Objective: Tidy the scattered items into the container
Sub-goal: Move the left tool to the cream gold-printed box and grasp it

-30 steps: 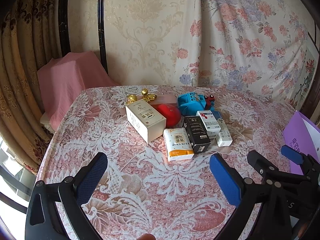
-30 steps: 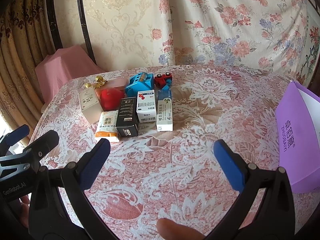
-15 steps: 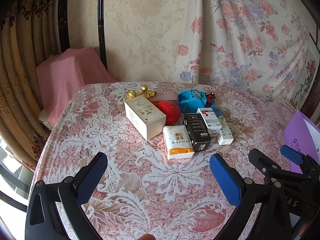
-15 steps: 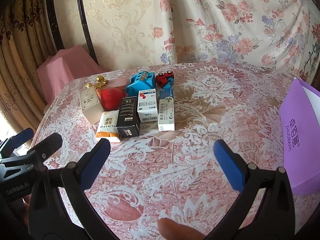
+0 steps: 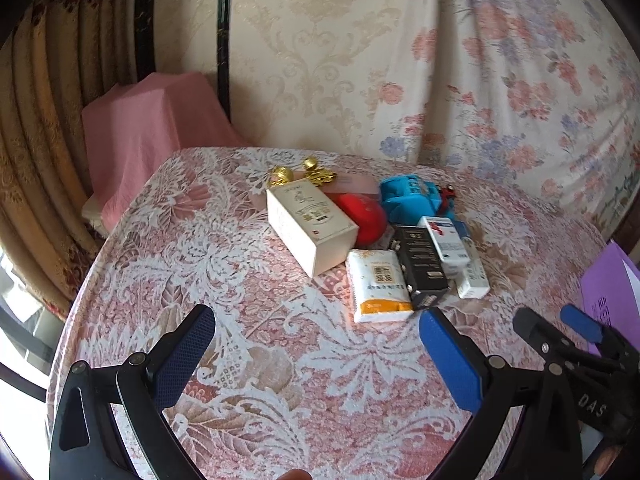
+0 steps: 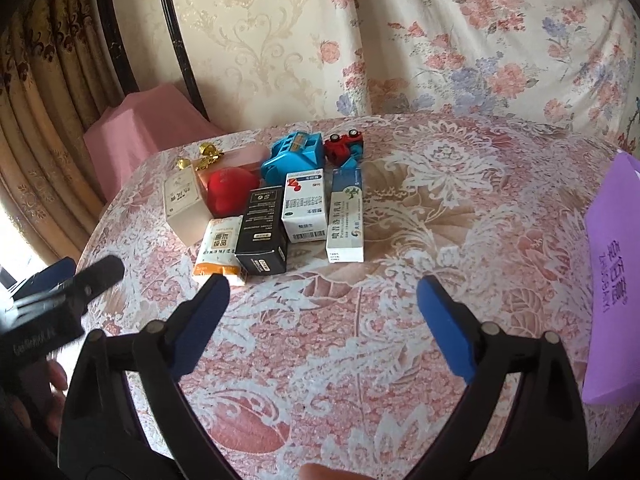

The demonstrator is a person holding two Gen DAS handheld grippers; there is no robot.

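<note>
Lace-patterned pink tablecloth [image 6: 400, 208] under floral drapery. Centre left of the right wrist view: clustered cartons, among them a white-and-orange tissue pack [image 6: 218, 250], a black carton [image 6: 262, 236] and a long white-and-green tube box [image 6: 346, 216] lying lengthwise away from the camera. Right gripper [image 6: 320, 316], jaws just narrowed yet wide and empty, sits just below them; left gripper [image 5: 316, 344] likewise gapes empty. Purple cardboard container [image 6: 612, 272] at right edge.

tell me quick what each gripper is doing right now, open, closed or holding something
Left gripper: open, nothing between its pads, above the tablecloth.
Right gripper: open and empty, its jaws have just been closing a little.
</note>
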